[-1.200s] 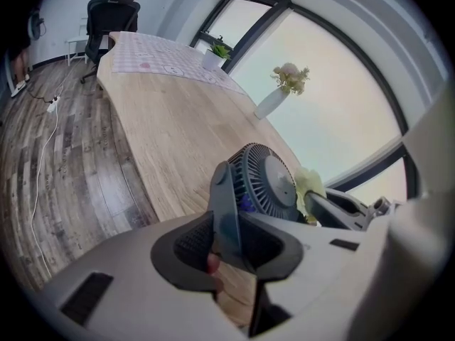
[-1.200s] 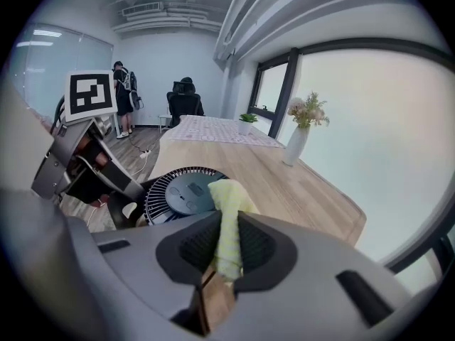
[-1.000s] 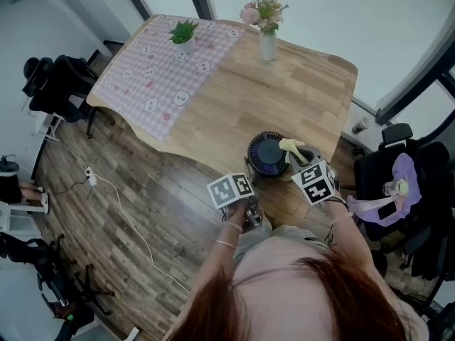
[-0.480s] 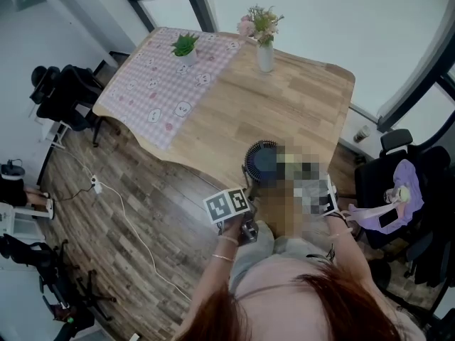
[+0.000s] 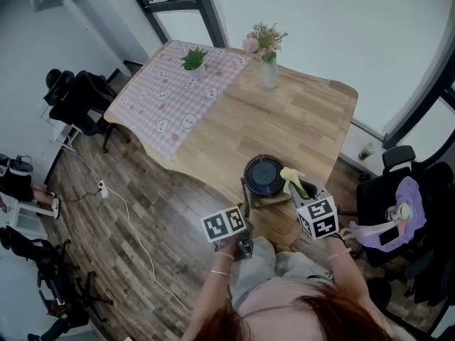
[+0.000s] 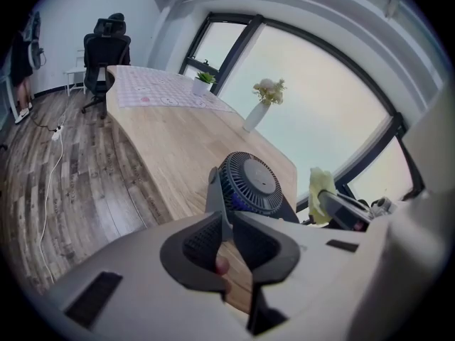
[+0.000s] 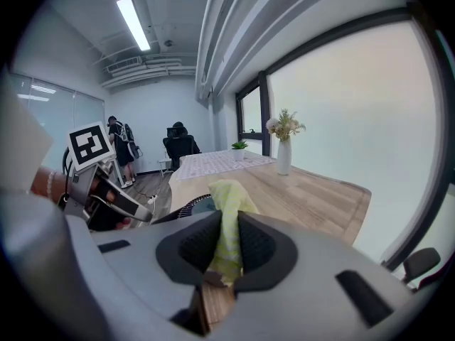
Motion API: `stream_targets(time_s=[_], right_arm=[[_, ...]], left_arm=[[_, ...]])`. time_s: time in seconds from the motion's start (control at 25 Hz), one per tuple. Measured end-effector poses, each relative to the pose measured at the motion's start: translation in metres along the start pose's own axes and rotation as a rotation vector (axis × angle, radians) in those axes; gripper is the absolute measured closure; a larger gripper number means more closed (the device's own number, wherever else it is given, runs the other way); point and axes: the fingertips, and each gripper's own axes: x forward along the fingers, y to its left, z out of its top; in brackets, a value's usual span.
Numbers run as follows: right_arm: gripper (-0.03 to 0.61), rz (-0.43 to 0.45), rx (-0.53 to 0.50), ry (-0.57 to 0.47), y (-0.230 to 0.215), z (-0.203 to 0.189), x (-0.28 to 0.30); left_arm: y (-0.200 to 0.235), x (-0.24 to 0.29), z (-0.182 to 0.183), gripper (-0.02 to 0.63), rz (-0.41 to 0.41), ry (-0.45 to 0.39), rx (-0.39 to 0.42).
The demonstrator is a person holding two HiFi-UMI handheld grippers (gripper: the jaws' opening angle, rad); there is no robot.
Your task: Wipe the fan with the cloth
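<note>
Head view, looking steeply down: a small round dark fan stands at the near edge of a wooden table. Compared with a second ago, the yellow cloth has slid a little nearer along the fan's right rim, which suggests the wiping is under way with most of the grille still to do. The right gripper is just right of the fan; the left gripper is at its near side. Left gripper view: the jaws are closed to a narrow gap on a thin grey upright of the fan's stand, apparently steadying it; the grille rises just beyond. Right gripper view: the jaws are pinched tight on the cloth, which sticks up between them, with the fan's rim showing close behind on the left.
</note>
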Motion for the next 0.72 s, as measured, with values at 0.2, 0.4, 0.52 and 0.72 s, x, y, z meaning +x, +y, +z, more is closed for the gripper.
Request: stream_targets(time_s=[0.2, 0.4, 0.52, 0.72], right_arm=[[0.525, 0.025, -0.008, -0.057, 0.002, 0.006, -0.015], [0.525, 0.044, -0.008, -0.119, 0.006, 0.017, -0.033], [0.525, 0.06, -0.029, -0.151, 0.012, 0.024, -0.045], [0.525, 0.095, -0.029, -0.201, 0.023, 0.032, -0.062]], left_arm=[[-0.008, -0.008, -0.003, 0.572, 0.013, -0.057, 0.024], [-0.016, -0.026, -0.001, 0.59, 0.041, -0.154, 0.073], [-0.022, -0.038, 0.0, 0.598, 0.051, -0.211, 0.101], [-0.037, -0.062, -0.002, 0.601, 0.063, -0.306, 0.17]])
